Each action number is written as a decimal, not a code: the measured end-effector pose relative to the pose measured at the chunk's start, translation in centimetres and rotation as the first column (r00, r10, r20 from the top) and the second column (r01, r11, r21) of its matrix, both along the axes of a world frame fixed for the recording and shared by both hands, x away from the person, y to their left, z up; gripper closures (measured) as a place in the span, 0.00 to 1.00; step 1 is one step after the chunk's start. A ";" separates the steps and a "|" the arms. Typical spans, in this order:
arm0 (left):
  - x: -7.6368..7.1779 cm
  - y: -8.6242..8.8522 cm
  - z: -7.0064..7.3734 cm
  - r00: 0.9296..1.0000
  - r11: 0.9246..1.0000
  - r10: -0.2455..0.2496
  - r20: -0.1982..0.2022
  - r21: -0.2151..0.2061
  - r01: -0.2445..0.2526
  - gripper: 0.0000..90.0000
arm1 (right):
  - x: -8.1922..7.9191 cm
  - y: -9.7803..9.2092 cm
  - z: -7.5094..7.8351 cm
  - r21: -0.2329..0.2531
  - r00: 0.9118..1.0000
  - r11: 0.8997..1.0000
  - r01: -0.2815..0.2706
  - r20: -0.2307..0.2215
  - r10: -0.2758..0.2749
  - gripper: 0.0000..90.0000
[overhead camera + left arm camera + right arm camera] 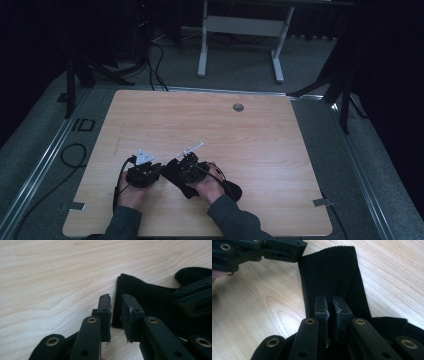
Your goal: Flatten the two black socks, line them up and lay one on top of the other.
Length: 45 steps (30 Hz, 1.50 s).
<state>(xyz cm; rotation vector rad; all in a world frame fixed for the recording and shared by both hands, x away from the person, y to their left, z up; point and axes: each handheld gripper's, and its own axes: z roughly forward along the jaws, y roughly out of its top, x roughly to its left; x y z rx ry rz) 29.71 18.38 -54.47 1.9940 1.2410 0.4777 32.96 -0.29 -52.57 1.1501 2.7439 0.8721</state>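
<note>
A black ribbed sock [231, 190] lies flat on the wooden table [215, 125] near its front edge. Its cuff [329, 267] points toward my left gripper [155, 171]. In the left gripper view the sock [150, 300] sits just past my left gripper [116, 299], whose jaws stand slightly open at the cuff's edge with nothing between them. My right gripper [173, 168] rests on the sock. In its own view the right gripper [330, 301] has its jaws pressed almost together on the sock's fabric. The two grippers are close to each other.
A small round grommet [238, 107] sits near the table's far edge. A white desk frame [202, 50] stands on the floor beyond. Dark stands [345, 100] flank the table, and a cable loop [72, 155] lies on the floor at the left.
</note>
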 end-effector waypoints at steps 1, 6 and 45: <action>0.1 -0.3 -0.2 1.000 1.000 -0.009 -0.004 0.015 0.009 0.88 | 0.0 0.0 -0.1 0.001 1.000 1.000 -0.002 -0.002 0.002 0.92; 0.4 -0.8 -0.8 0.999 0.998 -0.024 -0.029 0.064 0.026 0.90 | 0.0 -0.1 0.0 0.018 1.000 1.000 -0.022 0.002 0.022 0.81; 0.2 -1.1 -0.9 0.999 0.995 -0.017 -0.030 0.093 0.020 0.89 | 0.7 -10.3 -1.9 -0.035 0.980 0.986 0.160 0.128 -0.154 0.95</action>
